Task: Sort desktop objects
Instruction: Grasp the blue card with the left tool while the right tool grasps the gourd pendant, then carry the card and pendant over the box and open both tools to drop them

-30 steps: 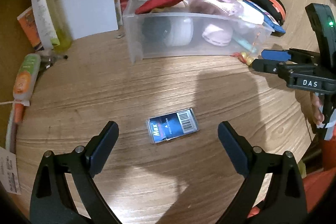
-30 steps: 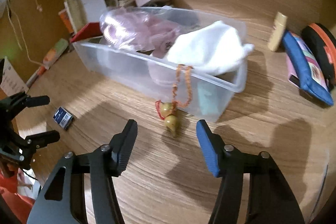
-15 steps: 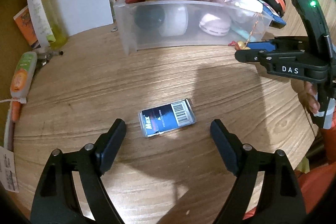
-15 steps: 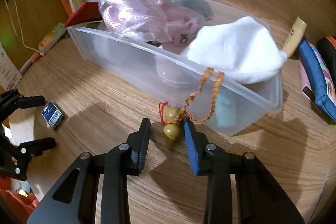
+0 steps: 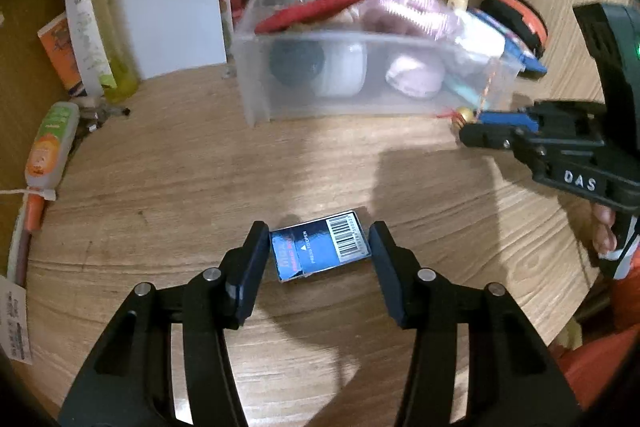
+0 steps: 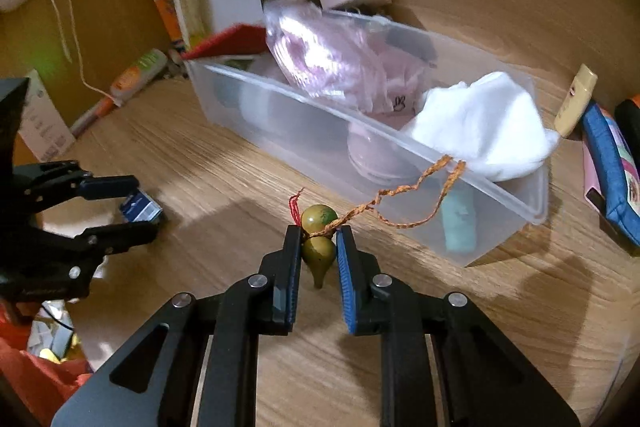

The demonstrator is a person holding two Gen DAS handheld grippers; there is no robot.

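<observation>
- Spreading across both views is a wooden surface (image 5: pixel 168 155), cluttered along its far edge with papers, bottles and small boxes
- A long clear plastic bin (image 6: pixel 304 131) sits toward the back of it, already heaped with a pink plastic bag (image 6: pixel 332 59), a white cloth (image 6: pixel 480 123) and other sorted bits, so it looks to be the collecting place
- The left gripper (image 5: pixel 318 259) is low over the surface, its jaws spread to either side of a blue card box (image 5: pixel 320 251) printed with a barcode; the left jaw appears to touch the box's end and the right stands just off it, so nothing is gripped yet, and the stance suggests a pick-up is about to close
- The right gripper (image 6: pixel 319 251), just in front of the bin's near wall, has its jaws clenched on a gourd charm (image 6: pixel 318 235) of two yellow-green bulbs, lifted off the surface
- An orange braided cord (image 6: pixel 416 183) runs from the charm up over the bin's rim, so the charm probably hung outside and is being lifted to tuck it in
</observation>
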